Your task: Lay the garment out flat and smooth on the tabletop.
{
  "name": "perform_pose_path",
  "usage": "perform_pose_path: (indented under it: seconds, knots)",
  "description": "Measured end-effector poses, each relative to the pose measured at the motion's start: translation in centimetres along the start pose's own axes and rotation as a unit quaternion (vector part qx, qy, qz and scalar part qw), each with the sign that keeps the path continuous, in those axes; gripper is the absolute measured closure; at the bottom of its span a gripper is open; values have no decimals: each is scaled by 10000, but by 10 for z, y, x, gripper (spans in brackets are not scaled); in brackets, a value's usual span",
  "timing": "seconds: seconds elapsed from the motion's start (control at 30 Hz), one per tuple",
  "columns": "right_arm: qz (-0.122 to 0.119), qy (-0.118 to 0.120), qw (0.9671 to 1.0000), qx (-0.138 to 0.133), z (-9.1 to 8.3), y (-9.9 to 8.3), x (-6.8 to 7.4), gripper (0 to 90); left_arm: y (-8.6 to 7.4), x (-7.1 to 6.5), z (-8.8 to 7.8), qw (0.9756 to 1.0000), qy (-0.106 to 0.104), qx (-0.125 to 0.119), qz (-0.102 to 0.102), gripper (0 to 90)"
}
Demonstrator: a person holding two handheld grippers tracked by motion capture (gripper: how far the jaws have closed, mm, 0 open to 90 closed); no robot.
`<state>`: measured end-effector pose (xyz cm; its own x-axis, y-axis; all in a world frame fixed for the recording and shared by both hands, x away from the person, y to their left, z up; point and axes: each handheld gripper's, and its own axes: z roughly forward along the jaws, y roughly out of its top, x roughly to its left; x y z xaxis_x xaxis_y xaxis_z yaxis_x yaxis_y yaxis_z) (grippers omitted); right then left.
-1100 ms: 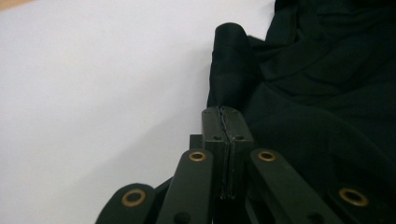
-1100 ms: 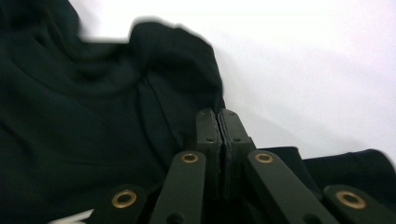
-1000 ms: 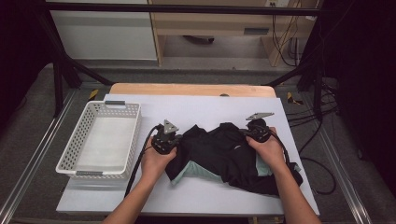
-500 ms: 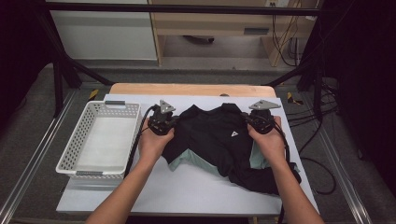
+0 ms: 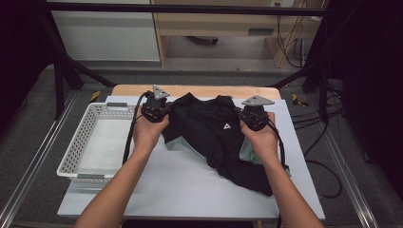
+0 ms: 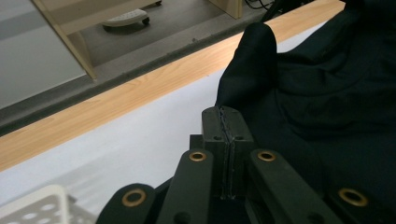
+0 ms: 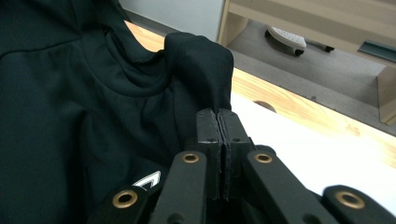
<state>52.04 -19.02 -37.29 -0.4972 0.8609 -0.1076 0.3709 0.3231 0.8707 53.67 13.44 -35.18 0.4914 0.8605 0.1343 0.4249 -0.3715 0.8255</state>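
Observation:
A black shirt (image 5: 214,137) with a small white triangle logo hangs between my two grippers, and its lower part trails on the white table sheet (image 5: 190,185). Pale green fabric shows at its lower edges. My left gripper (image 5: 159,107) is shut on the shirt's left shoulder. In the left gripper view the jaws (image 6: 226,113) are pressed together on a fold of the black cloth (image 6: 327,93). My right gripper (image 5: 252,115) is shut on the other shoulder. In the right gripper view the gripper (image 7: 218,114) pinches the cloth (image 7: 70,116) the same way.
A white perforated basket (image 5: 76,156) stands at the left of the table, close to my left forearm. A wooden strip (image 5: 199,90) runs along the table's far edge. Cables hang off the right side, and a dark frame surrounds the table.
Both hands have risen and moved toward the far edge, lifting the shirt's shoulders off the table and spreading it wider. Both grips stay shut.

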Motion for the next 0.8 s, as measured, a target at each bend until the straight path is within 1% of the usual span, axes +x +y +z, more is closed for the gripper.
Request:
perform_pose_path:
  seconds: [0.13,0.17,0.27,0.33,0.43,0.5,0.57,0.63,0.67,0.8]
  knots:
    - [-63,51,10000,-46,6,7,13,887,3,10,-12,9999,111,-87,4,895]
    - [-70,49,9999,-94,7,9,16,888,3,12,-13,9999,134,-100,9,895]
    - [-37,58,9998,-176,9,14,21,887,5,20,-20,9996,197,-176,-52,894]
    - [31,125,9997,-213,9,17,24,887,7,27,-24,9994,236,-216,-102,895]
    - [44,174,9995,-266,10,21,31,888,9,35,-30,9990,315,-279,-160,895]
    - [-19,179,9994,-293,11,24,36,888,11,38,-33,9989,355,-274,-127,895]
    - [-66,159,9993,-324,12,26,39,888,12,39,-34,9989,344,-282,-125,895]
    - [-66,49,9993,-367,10,26,36,888,12,36,-34,9990,309,-298,-114,894]
    - [-17,-5,9993,-382,9,25,33,888,13,34,-33,9991,286,-290,-91,895]
    - [114,-202,9990,-381,-1,22,13,889,16,23,-25,9995,127,-300,-58,894]
